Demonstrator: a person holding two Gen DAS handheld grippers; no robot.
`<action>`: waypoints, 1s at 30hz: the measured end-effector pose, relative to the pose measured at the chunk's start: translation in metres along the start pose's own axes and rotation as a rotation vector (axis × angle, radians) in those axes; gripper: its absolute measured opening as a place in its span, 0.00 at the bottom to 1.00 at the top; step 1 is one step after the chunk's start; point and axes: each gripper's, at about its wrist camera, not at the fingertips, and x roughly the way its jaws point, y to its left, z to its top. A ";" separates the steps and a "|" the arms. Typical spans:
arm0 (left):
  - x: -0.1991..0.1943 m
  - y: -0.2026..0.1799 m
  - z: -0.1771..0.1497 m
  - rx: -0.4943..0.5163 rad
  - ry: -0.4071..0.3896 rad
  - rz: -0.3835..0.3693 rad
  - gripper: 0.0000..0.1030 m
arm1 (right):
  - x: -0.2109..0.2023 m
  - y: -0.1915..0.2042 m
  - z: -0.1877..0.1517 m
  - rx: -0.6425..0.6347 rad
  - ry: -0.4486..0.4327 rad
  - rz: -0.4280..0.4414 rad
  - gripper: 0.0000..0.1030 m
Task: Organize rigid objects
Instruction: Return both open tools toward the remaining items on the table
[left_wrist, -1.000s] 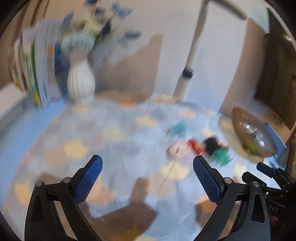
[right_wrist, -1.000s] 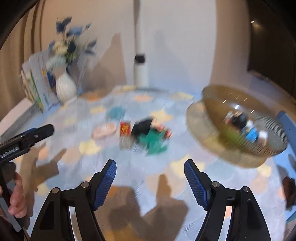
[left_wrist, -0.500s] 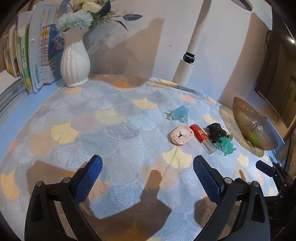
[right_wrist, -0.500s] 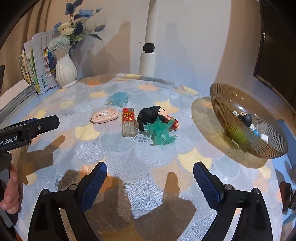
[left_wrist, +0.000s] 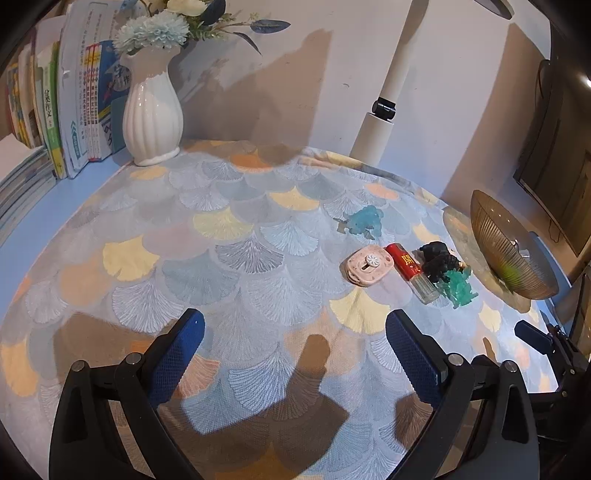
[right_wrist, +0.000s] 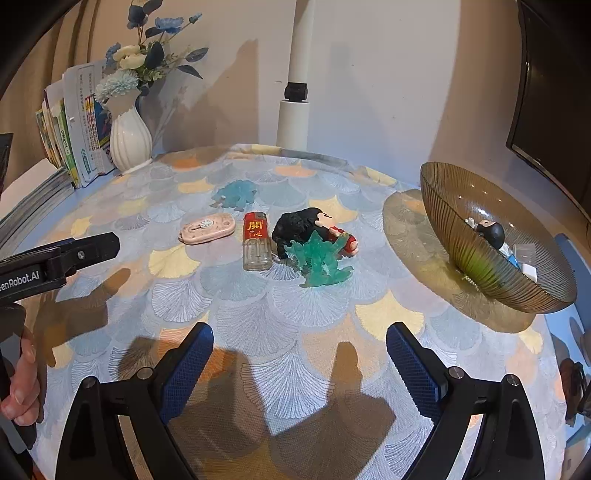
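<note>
On the patterned cloth lie a pink oval case (right_wrist: 207, 228) (left_wrist: 369, 265), a red-topped lighter (right_wrist: 256, 241) (left_wrist: 410, 271), a black-haired figurine (right_wrist: 308, 229) (left_wrist: 439, 261), a green translucent figure (right_wrist: 319, 263) (left_wrist: 458, 288) and a pale blue figure (right_wrist: 236, 194) (left_wrist: 364, 221). An amber ribbed glass bowl (right_wrist: 443, 206) (left_wrist: 491, 229) at the right holds small toys. My right gripper (right_wrist: 300, 363) hangs open over bare cloth, short of the cluster. My left gripper (left_wrist: 295, 350) is open too, with nothing between its fingers; the cluster lies to its upper right.
A white vase (left_wrist: 152, 110) with flowers and upright books (left_wrist: 55, 96) stand at the back left. A white lamp pole (right_wrist: 295, 107) rises at the back. A dark screen (right_wrist: 554, 92) is at the far right. A person's hand (right_wrist: 22, 391) holds the left gripper's handle.
The right gripper's jaws have spread wider. Both views went from blurred to sharp as the hands settled; the objects on the cloth stay where they were.
</note>
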 end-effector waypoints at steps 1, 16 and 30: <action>0.000 0.000 0.000 0.000 0.001 0.001 0.96 | -0.002 0.000 0.000 0.003 -0.008 -0.002 0.92; 0.004 0.002 0.001 -0.006 0.022 0.017 0.96 | -0.002 0.000 -0.001 0.014 -0.012 0.002 0.97; 0.008 0.002 0.008 0.022 0.113 -0.130 0.95 | 0.002 -0.048 0.003 0.264 0.048 0.098 0.97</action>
